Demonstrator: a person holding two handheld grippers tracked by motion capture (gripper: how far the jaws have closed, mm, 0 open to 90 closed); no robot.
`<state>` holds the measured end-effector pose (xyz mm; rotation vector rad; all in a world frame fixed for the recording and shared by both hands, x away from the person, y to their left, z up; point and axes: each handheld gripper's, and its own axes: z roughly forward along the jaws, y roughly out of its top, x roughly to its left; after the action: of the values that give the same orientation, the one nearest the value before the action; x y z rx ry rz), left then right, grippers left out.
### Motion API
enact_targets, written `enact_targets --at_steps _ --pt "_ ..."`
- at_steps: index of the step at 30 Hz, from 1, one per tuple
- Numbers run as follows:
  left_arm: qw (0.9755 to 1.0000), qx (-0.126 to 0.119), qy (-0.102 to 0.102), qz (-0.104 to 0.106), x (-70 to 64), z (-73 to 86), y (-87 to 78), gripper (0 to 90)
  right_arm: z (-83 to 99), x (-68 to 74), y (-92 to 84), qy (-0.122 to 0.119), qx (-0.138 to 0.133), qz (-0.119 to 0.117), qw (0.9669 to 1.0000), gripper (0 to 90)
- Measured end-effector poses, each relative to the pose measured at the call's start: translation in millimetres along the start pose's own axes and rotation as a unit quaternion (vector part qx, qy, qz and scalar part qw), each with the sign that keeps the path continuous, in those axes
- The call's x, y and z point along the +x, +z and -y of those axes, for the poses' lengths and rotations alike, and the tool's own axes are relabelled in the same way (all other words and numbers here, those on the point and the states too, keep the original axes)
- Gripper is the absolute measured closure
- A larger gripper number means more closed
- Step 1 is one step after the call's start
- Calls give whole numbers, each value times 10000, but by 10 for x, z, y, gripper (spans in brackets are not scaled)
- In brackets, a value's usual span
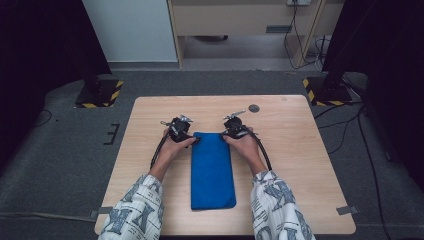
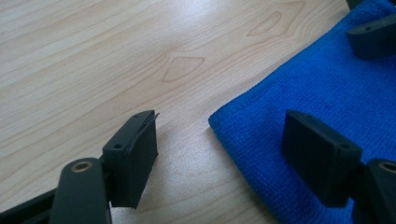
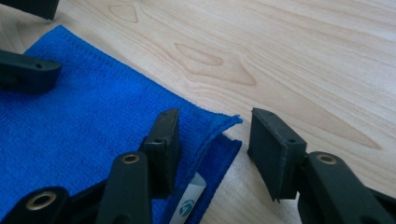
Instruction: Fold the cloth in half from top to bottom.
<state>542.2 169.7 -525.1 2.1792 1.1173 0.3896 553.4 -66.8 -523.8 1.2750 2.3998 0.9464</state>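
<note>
High view: folded blue cloth (image 1: 213, 171) is lying mid-table (image 1: 300, 150), left gripper (image 1: 181, 131) and right gripper (image 1: 234, 128) sitting at its far corners
Left gripper view: jaws are gaping wide, straddling the cloth's corner (image 2: 224, 122)
Right gripper view: jaws are standing wide around a lifted corner (image 3: 224, 125), a white label (image 3: 189, 205) peeking beneath

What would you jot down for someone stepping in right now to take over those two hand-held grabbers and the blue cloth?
Left gripper: open, straddling the far left corner of the blue cloth.
Right gripper: open around the far right corner, where the top layer lifts slightly and a white tag peeks out.
Cloth: folded into a long strip, flat on the table.
Done: both grippers placed at the far corners.
Left: probably close on both corners and fold again.
</note>
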Motion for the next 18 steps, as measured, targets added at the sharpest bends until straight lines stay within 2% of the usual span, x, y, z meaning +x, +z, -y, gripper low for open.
enact_targets --at_steps 4,7,14,18 --pt "10000 33 38 18 -18 4 10 289 6 12 -22 37 64 -78 9999 586" --pt "9999 38 90 41 -41 -2 3 341 11 22 -29 8 77 -76 9999 630" --pt "9997 -132 152 169 -107 29 -9 530 17 88 -37 4 115 -107 9999 765" --pt "9994 -95 217 237 -144 26 -18 638 20 102 -39 27 142 -174 9997 830"
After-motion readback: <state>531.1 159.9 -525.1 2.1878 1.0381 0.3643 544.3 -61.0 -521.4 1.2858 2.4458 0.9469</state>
